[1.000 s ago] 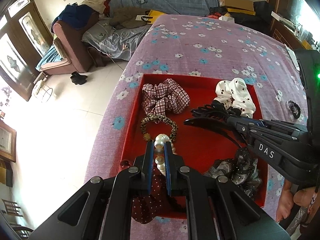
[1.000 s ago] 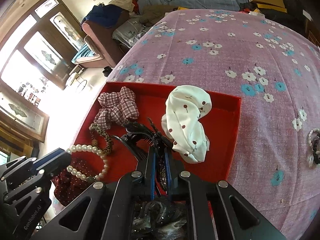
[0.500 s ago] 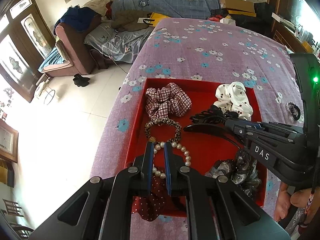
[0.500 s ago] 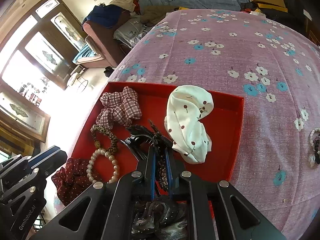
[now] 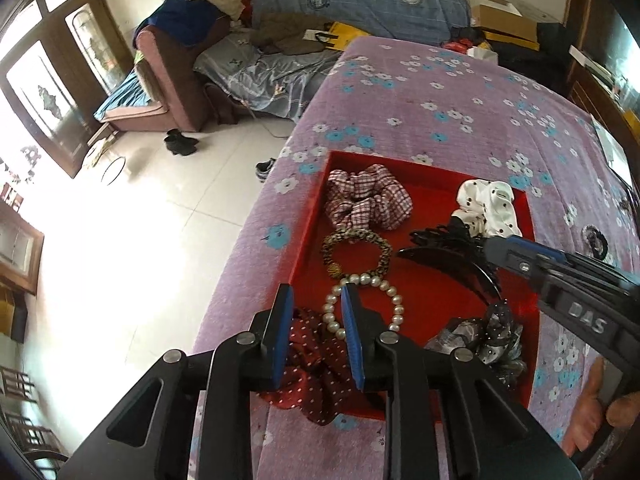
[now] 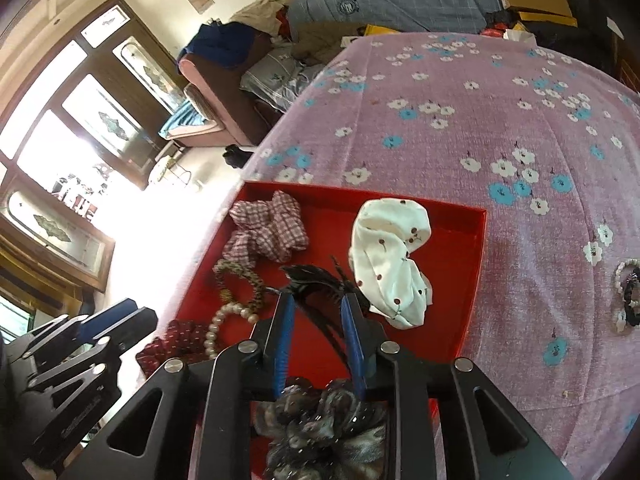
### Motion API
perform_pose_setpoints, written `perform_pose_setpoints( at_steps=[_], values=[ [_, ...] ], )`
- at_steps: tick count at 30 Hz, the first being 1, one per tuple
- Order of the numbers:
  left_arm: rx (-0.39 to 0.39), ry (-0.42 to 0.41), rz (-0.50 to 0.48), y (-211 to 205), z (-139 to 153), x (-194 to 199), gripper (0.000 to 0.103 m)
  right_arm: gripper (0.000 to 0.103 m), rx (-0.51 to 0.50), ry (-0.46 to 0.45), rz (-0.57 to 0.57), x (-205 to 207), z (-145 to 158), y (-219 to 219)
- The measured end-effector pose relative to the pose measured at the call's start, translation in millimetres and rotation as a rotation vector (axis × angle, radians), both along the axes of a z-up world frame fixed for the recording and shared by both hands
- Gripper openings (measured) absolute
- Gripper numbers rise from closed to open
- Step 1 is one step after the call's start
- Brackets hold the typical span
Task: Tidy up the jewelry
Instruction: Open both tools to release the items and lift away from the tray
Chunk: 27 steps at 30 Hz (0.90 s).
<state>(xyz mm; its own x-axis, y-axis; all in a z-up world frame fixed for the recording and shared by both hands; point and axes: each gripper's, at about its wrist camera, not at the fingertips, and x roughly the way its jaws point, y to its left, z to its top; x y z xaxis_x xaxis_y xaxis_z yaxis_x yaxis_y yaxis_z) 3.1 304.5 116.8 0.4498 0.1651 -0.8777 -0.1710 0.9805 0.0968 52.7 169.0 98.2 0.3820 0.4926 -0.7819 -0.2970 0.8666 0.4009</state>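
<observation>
A red tray (image 5: 436, 284) (image 6: 460, 264) lies on the purple flowered bedspread. In it lie a plaid scrunchie (image 5: 366, 198), a leopard hair tie (image 5: 356, 248), a pearl bracelet (image 5: 364, 306), a maroon dotted scrunchie (image 5: 316, 364), a white dotted scrunchie (image 6: 390, 258), a black hair claw (image 5: 448, 256) (image 6: 316, 280) and a grey-black scrunchie (image 6: 324, 428). My left gripper (image 5: 316, 292) is open over the bracelet's left side. My right gripper (image 6: 316, 300) is open with the hair claw lying between its fingers.
More jewelry (image 6: 628, 292) lies on the bedspread to the right of the tray. The bed's left edge drops to a tiled floor (image 5: 132, 208). A sofa (image 5: 172, 80) and piled bedding stand beyond.
My left gripper has let go of the pearl bracelet, which now lies in the tray, and has opened. My right gripper has opened off the black hair claw.
</observation>
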Motion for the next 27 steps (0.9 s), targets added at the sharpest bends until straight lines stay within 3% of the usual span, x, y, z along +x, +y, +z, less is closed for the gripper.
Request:
perform_pose_setpoints(
  at_steps=[5, 12, 20, 27],
  values=[
    [-0.004, -0.011, 0.040, 1, 8, -8, 0.032, 0.028, 0.024, -0.010, -0.004, -11, 11, -10],
    [0.018, -0.042, 0.023, -24, 27, -16, 0.034, 0.029, 0.046, -0.029, -0.017, -29, 25, -42],
    [0.030, -0.064, -0.049, -79, 40, -20, 0.039, 0.030, 0.024, -0.007, -0.145, -42, 17, -133],
    [0.016, -0.044, -0.129, -138, 32, -13, 0.039, 0.029, -0.027, 0.028, -0.266, -43, 2, -215]
  ],
)
